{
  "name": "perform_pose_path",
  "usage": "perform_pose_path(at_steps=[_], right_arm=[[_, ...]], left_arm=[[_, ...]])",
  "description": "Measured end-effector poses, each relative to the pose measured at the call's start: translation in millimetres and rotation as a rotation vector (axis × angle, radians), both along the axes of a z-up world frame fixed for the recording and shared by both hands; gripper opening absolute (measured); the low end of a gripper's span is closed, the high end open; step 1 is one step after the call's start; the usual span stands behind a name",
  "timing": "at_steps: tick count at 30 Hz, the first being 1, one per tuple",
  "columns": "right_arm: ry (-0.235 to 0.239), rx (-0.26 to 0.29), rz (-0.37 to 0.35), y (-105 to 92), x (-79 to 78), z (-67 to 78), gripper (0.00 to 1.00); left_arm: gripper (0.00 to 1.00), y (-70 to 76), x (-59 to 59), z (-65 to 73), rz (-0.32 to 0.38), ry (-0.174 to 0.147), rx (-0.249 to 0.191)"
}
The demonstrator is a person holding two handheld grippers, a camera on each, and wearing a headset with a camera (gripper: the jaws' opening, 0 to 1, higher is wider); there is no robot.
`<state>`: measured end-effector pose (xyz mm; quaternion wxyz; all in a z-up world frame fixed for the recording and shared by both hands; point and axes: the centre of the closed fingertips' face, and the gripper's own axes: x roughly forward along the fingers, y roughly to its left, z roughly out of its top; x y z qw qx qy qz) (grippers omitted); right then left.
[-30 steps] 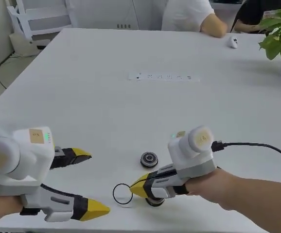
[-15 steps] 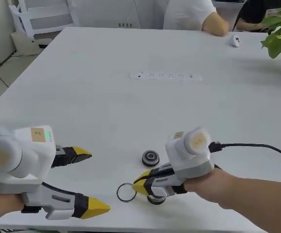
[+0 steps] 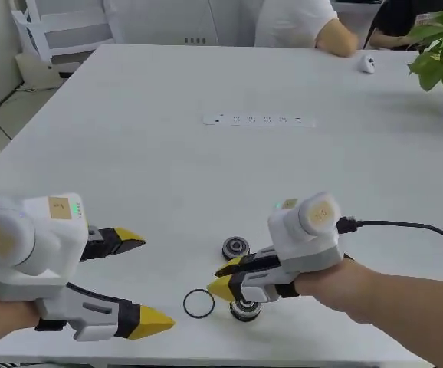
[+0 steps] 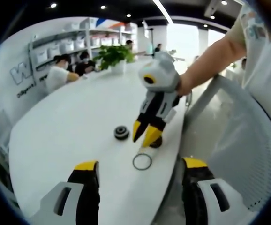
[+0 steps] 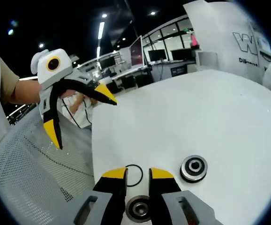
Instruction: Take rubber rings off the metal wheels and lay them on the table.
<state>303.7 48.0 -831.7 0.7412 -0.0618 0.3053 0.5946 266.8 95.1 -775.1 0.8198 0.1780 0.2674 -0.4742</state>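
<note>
Rubber ring [image 3: 198, 303]: off its wheel, flat on the counter [image 3: 206, 176], just ahead of the right gripper [image 3: 220, 280] tips, not touching them.
Right fingers: slightly apart with a narrow gap, nothing between them.
Bare wheel [image 5: 139, 209]: directly under the right fingers, seen through their gap in the right gripper view. The rim looks shiny, so we judge it is the stripped one.
Second wheel [image 3: 235, 248]: just beyond the right fingers and apart from them. It has a dark band round the rim, so we judge its ring is still on.
Left gripper [image 3: 146, 284]: fingers wide apart and empty, above the counter. The loose ring lies ahead of them, between them and the right fingers.
Progress: one ring of two is down, as far as we can see. Left to do: strip the second wheel and lay its ring down.
Next: we'd expect one set of fingers to pin the second wheel while the other peels the band.
Surroundings: power strip [image 3: 258, 120] far ahead of both sets of fingers. Mouse [image 3: 368, 67], plant [image 3: 440, 57] and a person's arm [image 3: 336, 37] are at the far edge, well apart from the work.
In the way: the loose ring and bare wheel sit close to the right fingers and could get nudged on the reach. The cable [image 3: 405, 228] trails behind the right gripper, clear of the wheels.
</note>
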Motion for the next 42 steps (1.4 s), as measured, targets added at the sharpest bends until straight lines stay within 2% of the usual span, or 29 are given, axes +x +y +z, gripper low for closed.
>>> perform_pose_path(at_steps=[8,22,33,42], right_arm=[[-0.028,0.034,-0.021,-9.5,4.8,17.0,0.17],[-0.056,0.079,-0.071,-34.8,7.9,35.6,0.19],[-0.064,0.082,-0.095,-57.7,7.2,37.4,0.2],[-0.067,0.066,-0.097,-69.1,3.6,29.8,0.21]], left_arm=[[0.71,-6.1,6.2,2.3,-0.012,-0.014,-0.002],[0.69,-20.5,13.5,2.9,-0.039,-0.001,-0.008],[0.68,-35.9,23.2,4.2,-0.068,-0.001,-0.008],[0.66,-46.2,28.7,1.7,-0.085,0.002,-0.007]])
